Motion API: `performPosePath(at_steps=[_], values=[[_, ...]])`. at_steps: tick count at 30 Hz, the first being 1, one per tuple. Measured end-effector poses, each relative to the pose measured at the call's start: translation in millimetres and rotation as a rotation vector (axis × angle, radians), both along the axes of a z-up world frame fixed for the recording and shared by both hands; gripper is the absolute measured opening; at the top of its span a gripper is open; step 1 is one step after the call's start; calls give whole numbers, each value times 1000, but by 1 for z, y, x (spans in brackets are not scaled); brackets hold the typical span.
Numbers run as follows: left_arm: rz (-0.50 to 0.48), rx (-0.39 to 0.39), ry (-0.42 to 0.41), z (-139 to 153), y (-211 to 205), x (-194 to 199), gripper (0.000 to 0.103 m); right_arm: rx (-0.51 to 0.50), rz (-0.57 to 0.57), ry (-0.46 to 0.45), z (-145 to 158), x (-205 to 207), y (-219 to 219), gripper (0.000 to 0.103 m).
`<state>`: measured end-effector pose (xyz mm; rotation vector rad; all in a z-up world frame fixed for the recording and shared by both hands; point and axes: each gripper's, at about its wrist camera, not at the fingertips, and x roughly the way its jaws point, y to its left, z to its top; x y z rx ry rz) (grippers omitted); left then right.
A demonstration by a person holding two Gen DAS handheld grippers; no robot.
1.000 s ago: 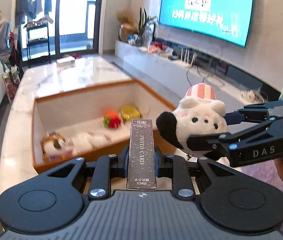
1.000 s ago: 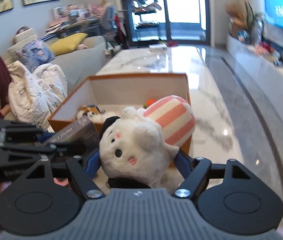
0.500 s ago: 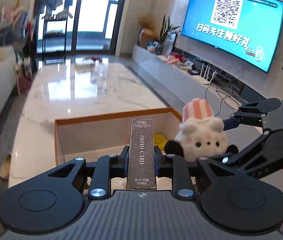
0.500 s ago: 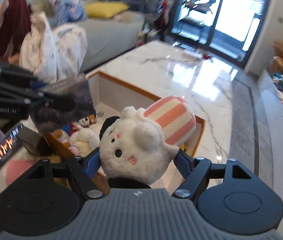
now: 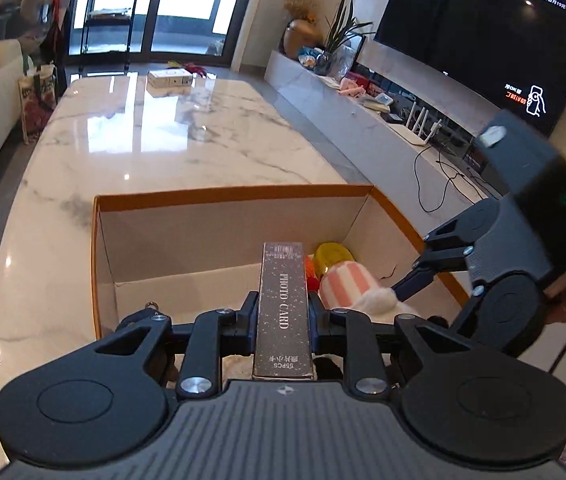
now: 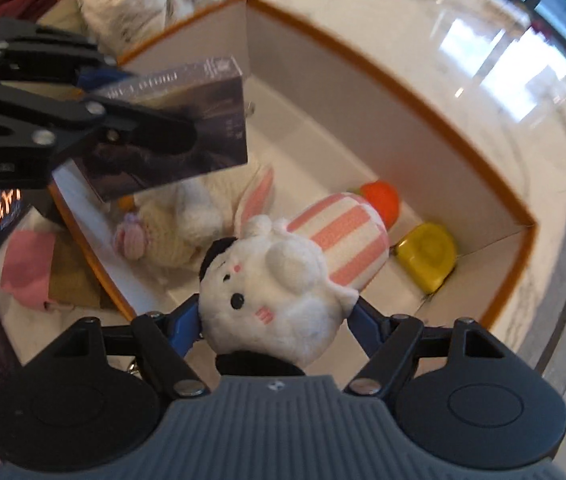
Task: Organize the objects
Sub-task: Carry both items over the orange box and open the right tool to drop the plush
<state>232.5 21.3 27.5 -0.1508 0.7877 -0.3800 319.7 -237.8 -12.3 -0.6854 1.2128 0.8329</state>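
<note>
Plush and card box had both come over the open box [image 5: 227, 194] within the last second; a second before, the two tools hung short of its near rim, level with the room. The right tool [image 6: 275, 312], now tipped steeply downward, gripped the white plush toy [image 6: 279, 280] with its striped hat pointing into the box, above the yellow toy [image 6: 427, 254] and orange toy [image 6: 383, 196] near the far corner. A cream rabbit plush [image 6: 175, 220] lay on the box floor beside them. The left tool [image 5: 283, 316] was clamped on the dark photo card box [image 5: 283, 304], held flat above the near wall, over the marble worktop [image 5: 163, 136]. Neither item had been released, so both were probably about to be set down; free floor showed on the left half of the box.
</note>
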Motion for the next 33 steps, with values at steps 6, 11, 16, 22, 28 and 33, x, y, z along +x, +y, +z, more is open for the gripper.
performPosePath(at_steps=[6, 11, 16, 22, 28, 33], values=[[2, -4, 24, -6, -2, 1, 26, 26, 21, 137, -12, 16, 2, 78], [10, -1, 47, -11, -2, 3, 26, 60, -6, 188, -19, 21, 6, 82], [17, 4, 55, -10, -2, 2, 26, 36, -16, 106, -9, 15, 5, 82], [29, 1, 104, -10, -2, 1, 26, 77, -65, 66, 9, 10, -9, 67], [27, 13, 156, -10, 1, -4, 26, 69, -148, 49, 3, 17, -16, 62], [20, 34, 154, -8, -2, -6, 26, 32, -213, 48, -4, 19, -23, 74]])
